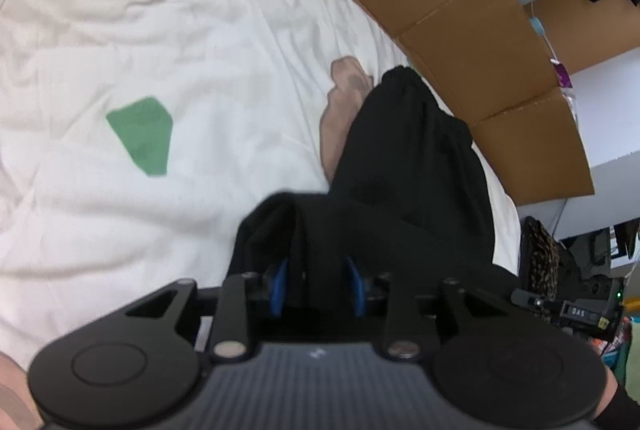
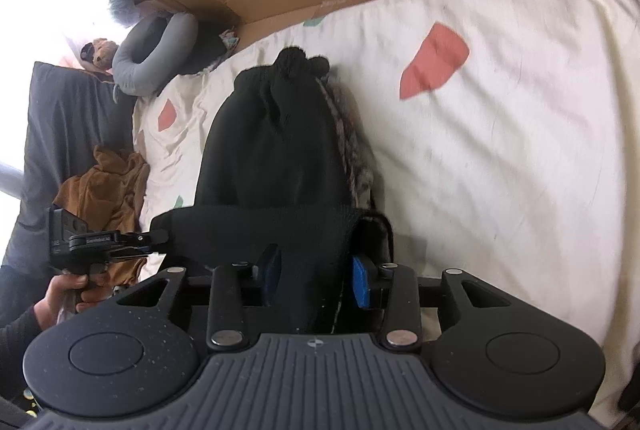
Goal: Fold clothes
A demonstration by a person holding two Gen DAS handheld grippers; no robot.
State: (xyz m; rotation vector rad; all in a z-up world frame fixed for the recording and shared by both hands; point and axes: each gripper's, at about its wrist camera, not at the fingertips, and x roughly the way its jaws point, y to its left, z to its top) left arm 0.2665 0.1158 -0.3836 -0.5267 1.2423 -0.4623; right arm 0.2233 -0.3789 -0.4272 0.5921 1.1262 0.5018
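Note:
A black garment [image 1: 416, 166] hangs stretched between both grippers above a white bed sheet [image 1: 120, 210]. My left gripper [image 1: 320, 286] is shut on one end of it; cloth covers the blue pads [image 1: 280, 286]. My right gripper [image 2: 316, 282] is shut on the other end of the same black garment [image 2: 272, 150], which hangs down toward the bed. A patterned grey-brown cloth [image 2: 356, 158] shows along the garment's right edge. In the right wrist view the left gripper [image 2: 156, 242] is at the left, held by a hand.
Brown cardboard [image 1: 460, 10] stands along the bed's far edge. A pink-beige cloth [image 1: 344, 102] lies on the sheet beside the black garment. A brown garment [image 2: 108, 186], a grey neck pillow [image 2: 160, 50] and a dark blanket [image 2: 68, 118] lie at the bed's left end.

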